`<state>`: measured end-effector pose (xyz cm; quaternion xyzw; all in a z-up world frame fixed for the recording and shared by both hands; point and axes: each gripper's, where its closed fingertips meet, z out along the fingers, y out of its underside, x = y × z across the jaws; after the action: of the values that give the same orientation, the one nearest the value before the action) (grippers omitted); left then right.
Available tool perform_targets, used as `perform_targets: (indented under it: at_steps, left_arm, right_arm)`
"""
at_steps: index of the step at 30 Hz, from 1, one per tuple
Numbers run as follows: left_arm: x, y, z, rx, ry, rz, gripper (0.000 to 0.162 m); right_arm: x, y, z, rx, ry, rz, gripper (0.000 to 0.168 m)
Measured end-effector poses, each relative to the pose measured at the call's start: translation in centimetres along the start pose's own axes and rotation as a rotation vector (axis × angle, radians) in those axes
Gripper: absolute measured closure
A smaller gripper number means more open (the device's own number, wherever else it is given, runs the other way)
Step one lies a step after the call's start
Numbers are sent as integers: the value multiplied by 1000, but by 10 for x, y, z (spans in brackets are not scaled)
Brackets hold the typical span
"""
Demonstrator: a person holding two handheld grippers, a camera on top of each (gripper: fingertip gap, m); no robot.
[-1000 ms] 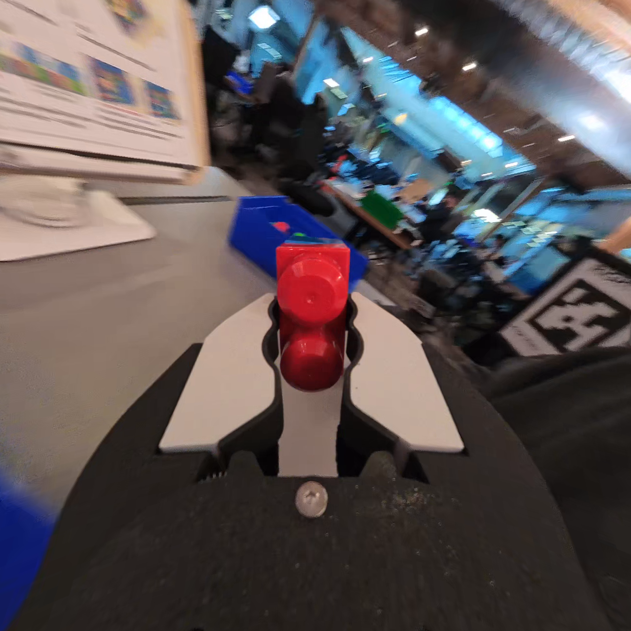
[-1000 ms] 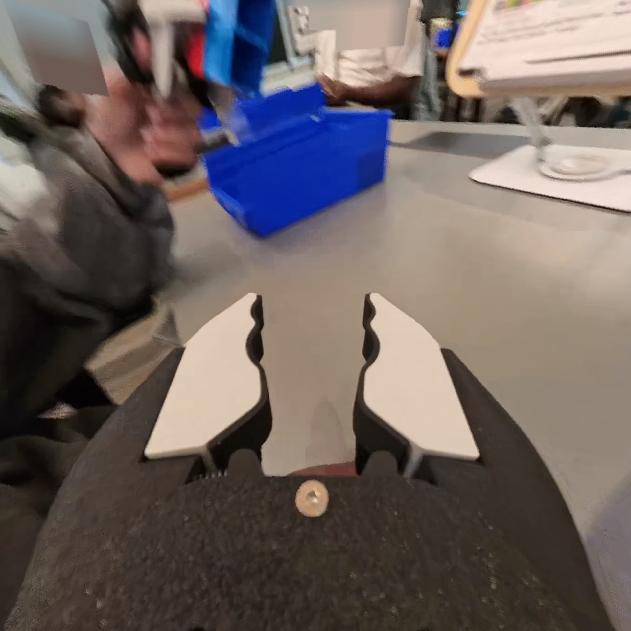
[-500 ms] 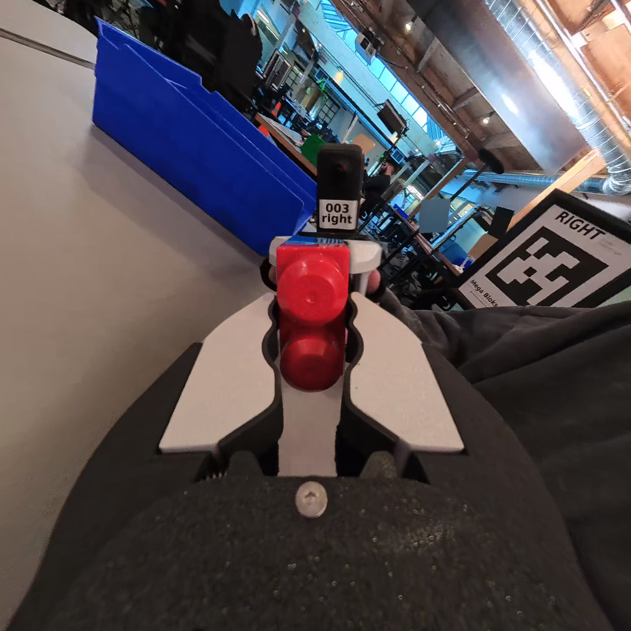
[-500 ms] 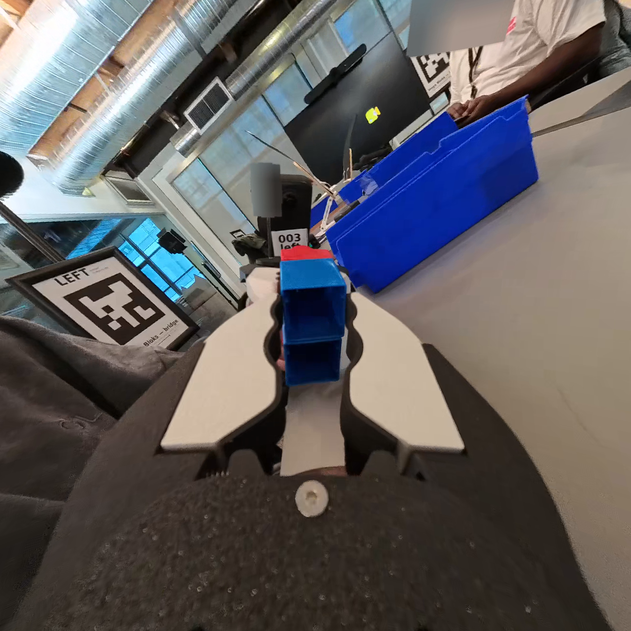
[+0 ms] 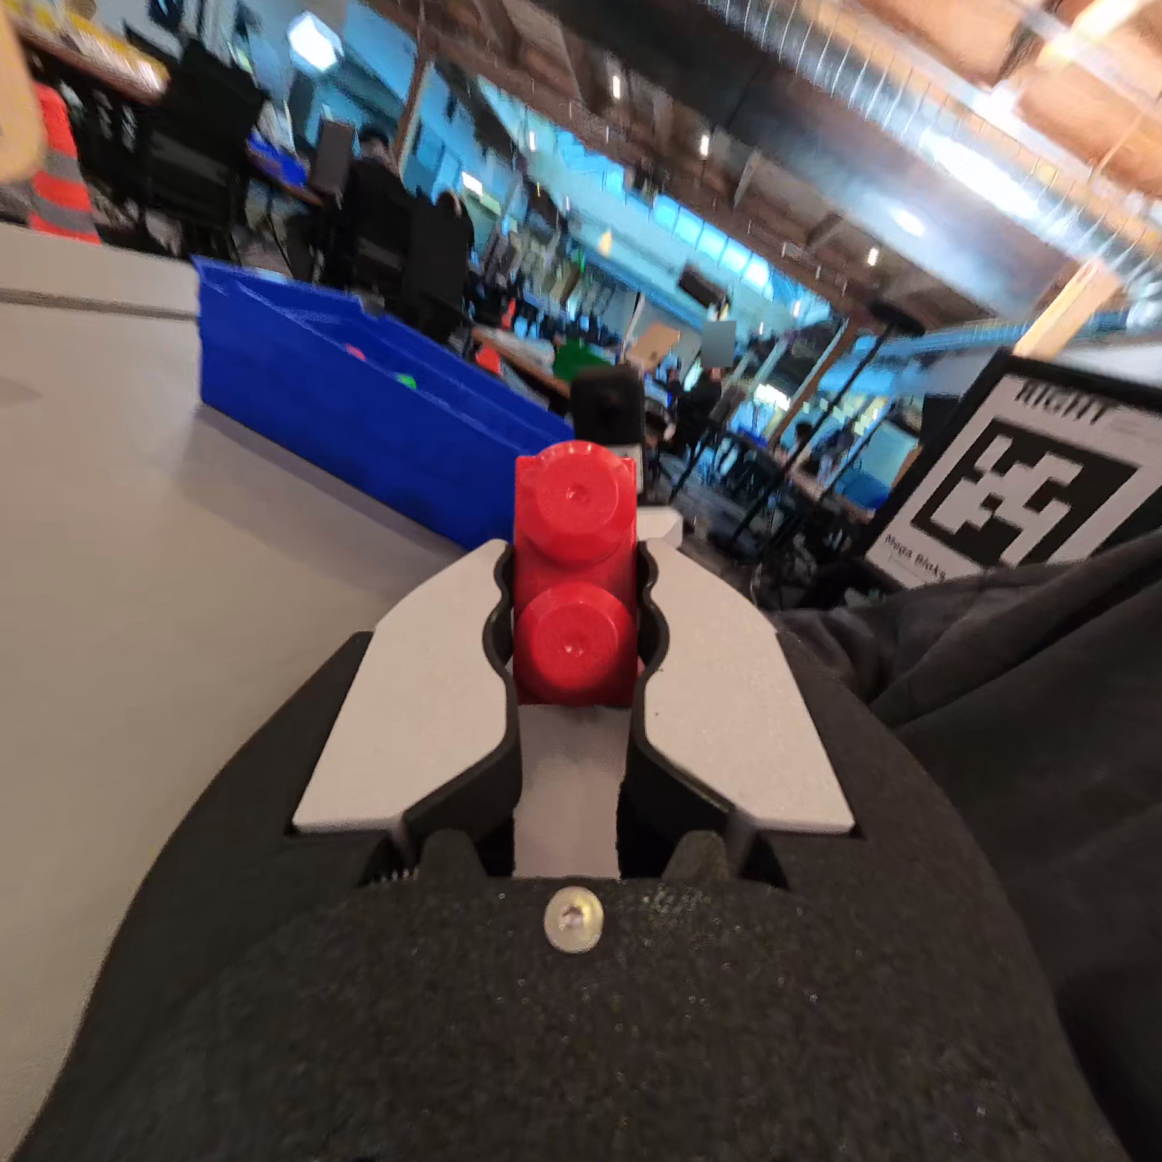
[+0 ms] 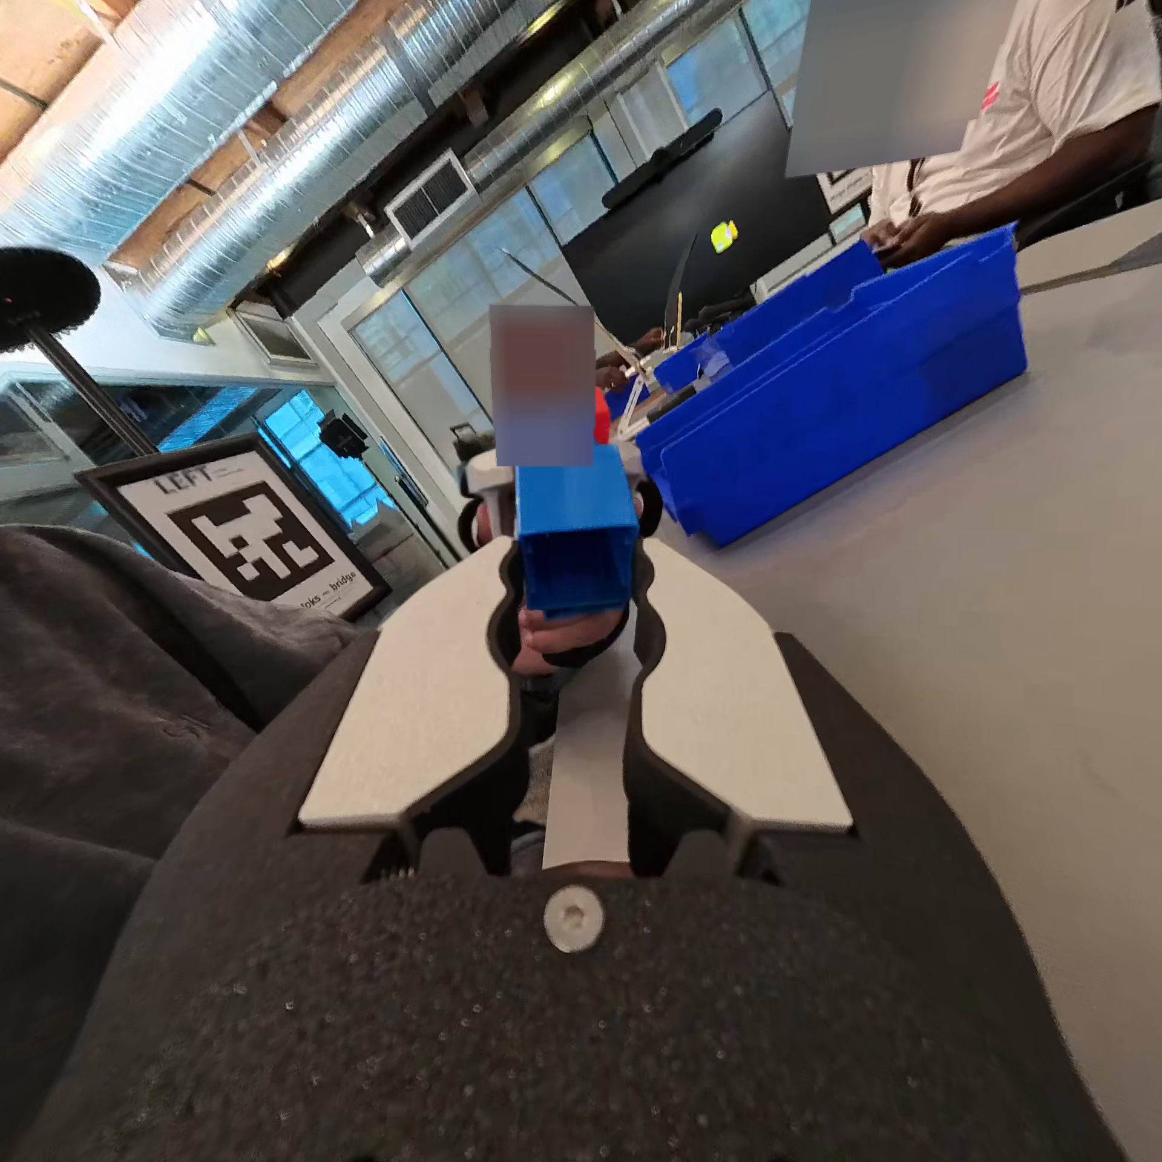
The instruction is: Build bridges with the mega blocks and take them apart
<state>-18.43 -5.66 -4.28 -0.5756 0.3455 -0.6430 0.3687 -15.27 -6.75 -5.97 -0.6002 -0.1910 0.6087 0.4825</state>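
Note:
My left gripper is shut on a red two-stud mega block, studs facing the camera, above the grey table's edge. My right gripper is shut at its fingertips on a blue block whose hollow underside faces the camera. In the right wrist view a sliver of the red block shows beyond and above the blue one; I cannot tell whether they touch. The right gripper's camera shows behind the red block.
A blue bin with a few small pieces stands on the table ahead; it also shows in the right wrist view. Framed marker boards stand near a dark sleeve. A person in a white shirt sits beyond the bins. The gap from one gripper's tips to the other's is roughly 4 cm.
The right gripper went from open and empty to shut on the blue block. Since then the block sits farther out at its fingertips and tilted. The left gripper kept the red block throughout.

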Motion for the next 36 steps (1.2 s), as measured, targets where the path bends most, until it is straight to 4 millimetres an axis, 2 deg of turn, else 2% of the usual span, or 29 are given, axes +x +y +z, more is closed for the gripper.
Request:
perform_targets:
  at_steps: [3, 6, 10, 11, 13, 15, 17, 19, 21, 23, 24, 26, 31, 36]
  left_arm:
    - [-12, -33, -30, 144, 11, -78, 127]
    - [-28, -39, -47, 160, -42, -53, 127]
    - [-29, -23, -35, 83, -44, -38, 127]
    - [-26, -17, -30, 49, -35, -31, 127]
    - [-19, -8, -22, -1, -39, 8, 127]
    - [-12, -1, -17, -48, -32, 51, 126]
    - [-7, 4, -12, -77, -30, 78, 127]
    - [-3, 9, -8, -105, -7, 74, 127]
    - [-1, 13, -4, -122, 7, 62, 127]
    - [0, 17, -1, -140, 14, 56, 127]
    - [0, 18, 0, -146, 11, 61, 127]
    - [-1, 19, 0, -155, 1, 76, 126]
    - [-5, 25, 0, -180, -18, 78, 126]
    - [-7, 29, 2, -199, -28, 80, 126]
  right_arm:
    - [6, -14, -20, 55, 18, 20, 135]
    - [6, -11, -25, 20, 70, -55, 135]
    - [10, -3, -20, -35, 134, -134, 135]
    - [8, -7, -21, -32, 142, -153, 135]
    - [-3, -28, -32, -18, 170, -241, 135]
    - [-6, -64, -57, 7, 286, -368, 135]
    - [-2, -108, -98, 75, 460, -455, 135]
    - [23, -144, -154, 112, 733, -489, 135]
    - [62, -158, -219, 49, 1085, -422, 134]
    - [94, -158, -278, -38, 1384, -367, 135]
    - [107, -153, -299, -111, 1494, -346, 135]
    - [130, -140, -324, -233, 1618, -308, 134]
    - [163, -115, -342, -400, 1759, -255, 134]
    - [172, -104, -347, -443, 1774, -203, 132]
